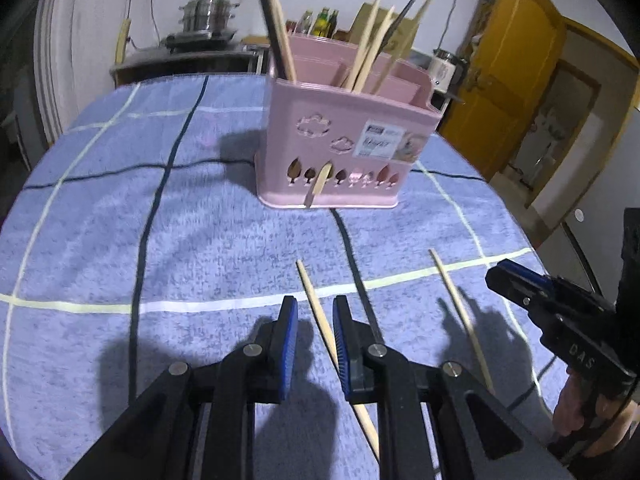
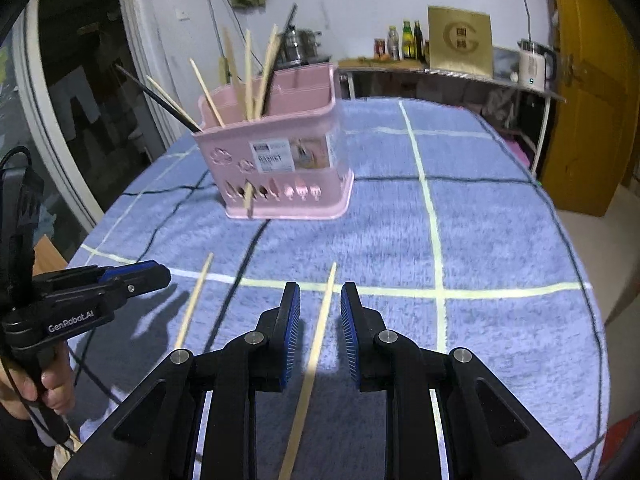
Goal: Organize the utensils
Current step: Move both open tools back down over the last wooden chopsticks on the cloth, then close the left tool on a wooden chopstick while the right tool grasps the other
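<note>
We look low and close along both grippers toward the basket (image 1: 344, 136) (image 2: 280, 160), left view from its left.

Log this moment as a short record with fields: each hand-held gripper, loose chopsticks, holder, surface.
left hand-held gripper: open, straddling a wooden chopstick lying on the cloth
right hand-held gripper: open, straddling the other wooden chopstick
loose chopsticks: two, lying apart on the cloth
holder: pink basket, upright, holding several chopsticks; one tip pokes out through a lower cut-out
surface: blue checked cloth
</note>
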